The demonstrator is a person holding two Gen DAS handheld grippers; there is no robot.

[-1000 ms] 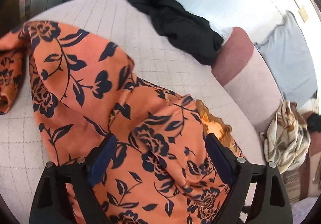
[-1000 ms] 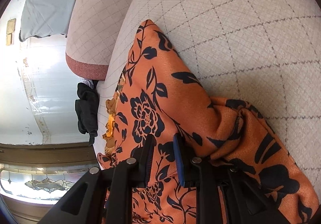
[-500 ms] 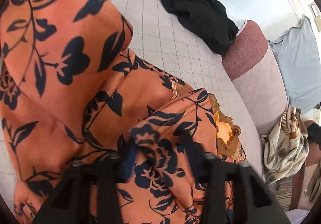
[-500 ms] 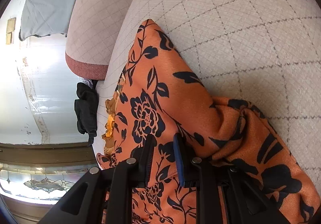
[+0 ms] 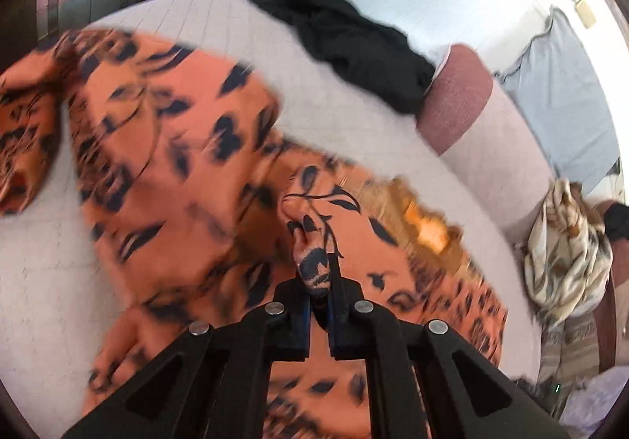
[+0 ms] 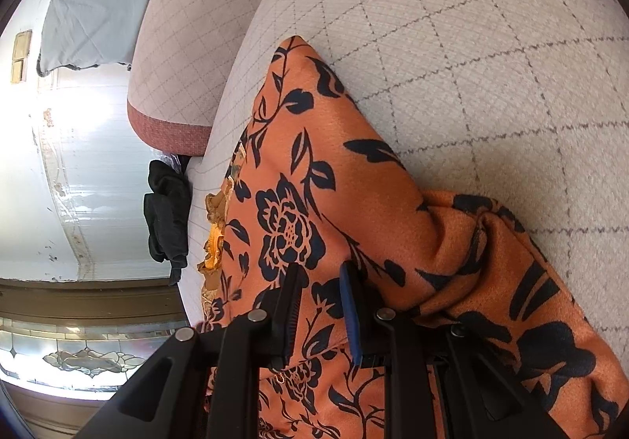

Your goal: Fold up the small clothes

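Note:
An orange garment with a dark floral print (image 5: 169, 163) lies spread on a pale quilted cushion (image 5: 354, 124). My left gripper (image 5: 317, 281) is shut on a pinched fold of the orange garment and holds it up off the cushion; the view is motion-blurred. In the right wrist view the same garment (image 6: 314, 179) lies bunched on the cushion (image 6: 491, 45). My right gripper (image 6: 320, 277) sits over the cloth with its jaws narrowly apart, and cloth shows in the gap between them.
A black garment (image 5: 354, 41) lies at the cushion's far edge, also in the right wrist view (image 6: 167, 214). A cream patterned cloth (image 5: 566, 246) hangs at the right. A pink-edged cushion (image 5: 456, 100) and a pale blue sheet (image 5: 562, 93) are behind.
My left gripper went from open over the garment to shut on a fold of it, and has lifted it. The right gripper has barely moved.

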